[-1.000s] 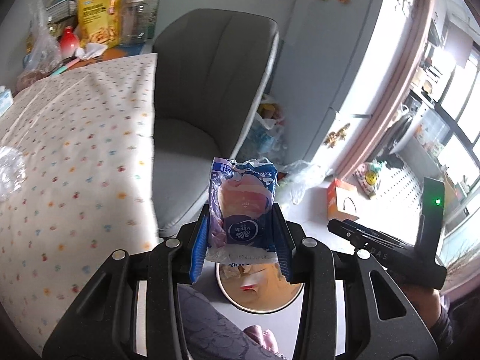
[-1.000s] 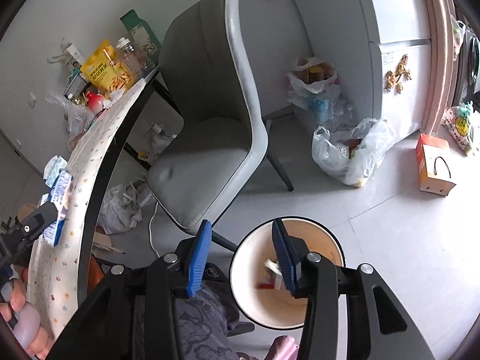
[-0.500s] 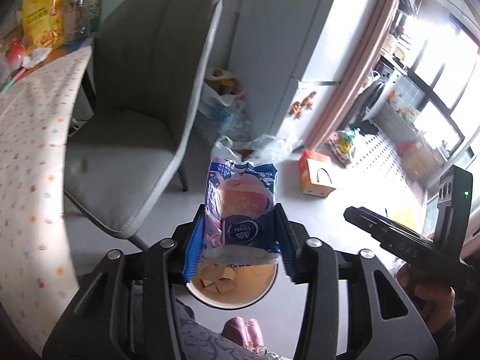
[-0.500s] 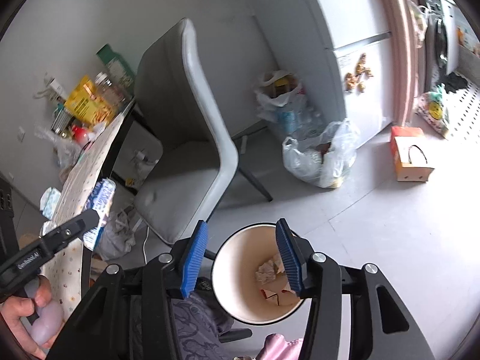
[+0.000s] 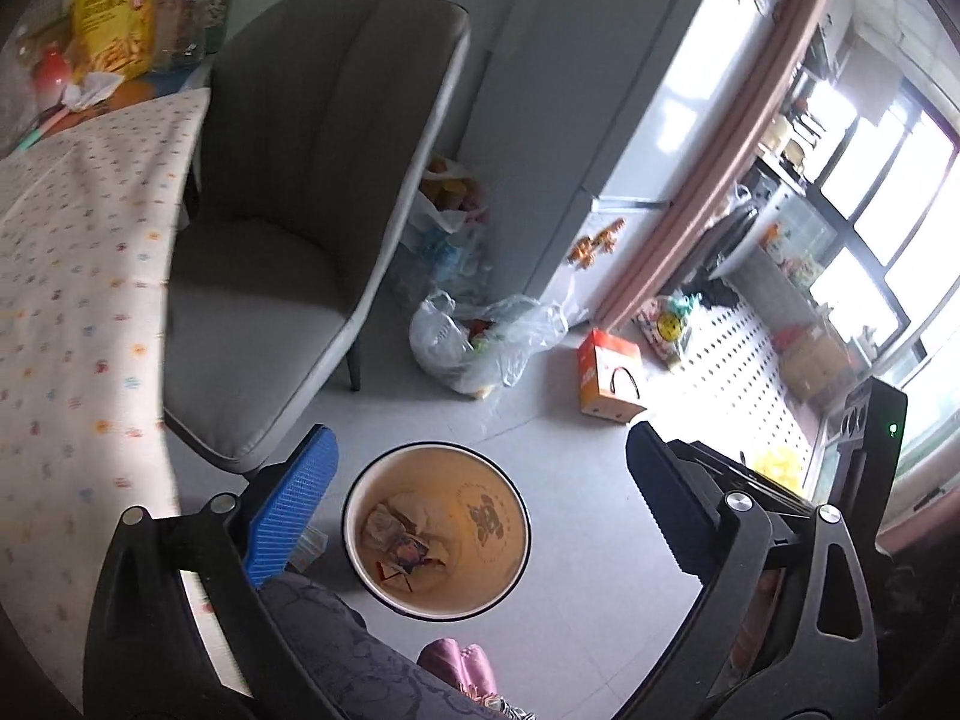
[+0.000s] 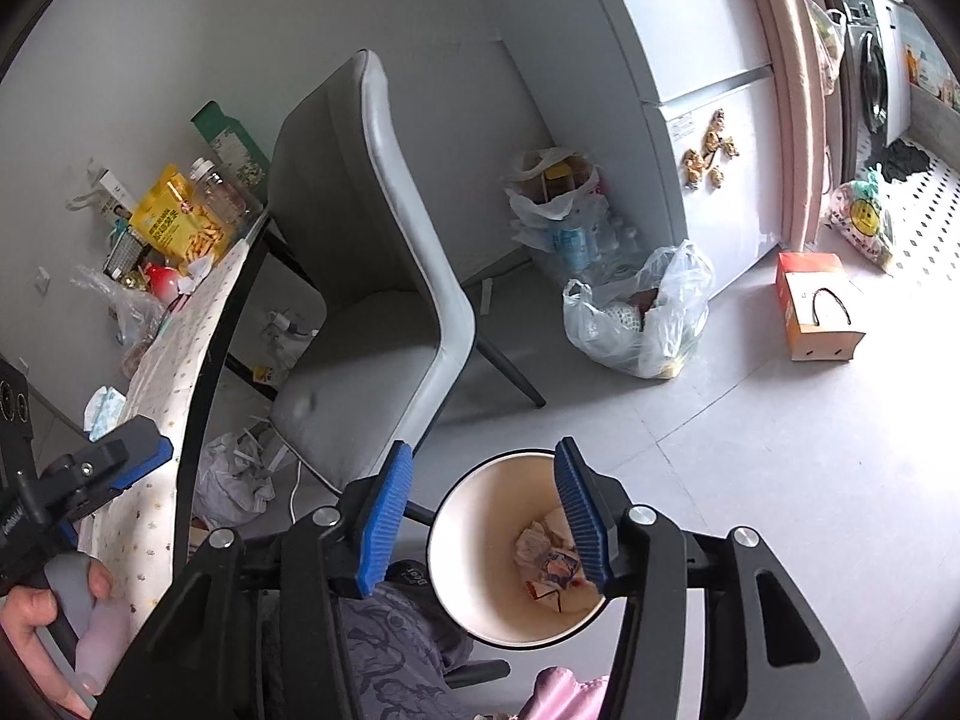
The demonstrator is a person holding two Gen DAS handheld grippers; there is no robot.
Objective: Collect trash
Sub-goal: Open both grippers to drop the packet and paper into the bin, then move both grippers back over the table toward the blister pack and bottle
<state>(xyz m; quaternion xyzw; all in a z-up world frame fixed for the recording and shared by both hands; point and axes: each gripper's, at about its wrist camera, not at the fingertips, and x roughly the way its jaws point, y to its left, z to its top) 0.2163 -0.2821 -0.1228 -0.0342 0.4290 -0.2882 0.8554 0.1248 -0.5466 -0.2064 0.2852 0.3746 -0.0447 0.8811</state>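
Above the round trash bin (image 5: 436,531) on the floor, left gripper (image 5: 480,516) now gapes wide and empty; the tissue packet it clamped half a second ago is gone from its fingers, likely dropped among the wrappers (image 5: 399,546) in the bin. That piece looks done. Right gripper (image 6: 486,525) hangs part open, empty, over the bin rim. Grey chair (image 5: 288,228) and table edge (image 5: 90,276) crowd the left; open floor lies right.

Grey chair (image 5: 288,210) sits right beside my bench (image 5: 72,300) with its dotted cloth. Yellow snack bag (image 6: 180,222) and a jar (image 6: 225,195) sit at the far end. Fridge (image 6: 702,120) with magnets, orange box (image 6: 819,309) on the floor.
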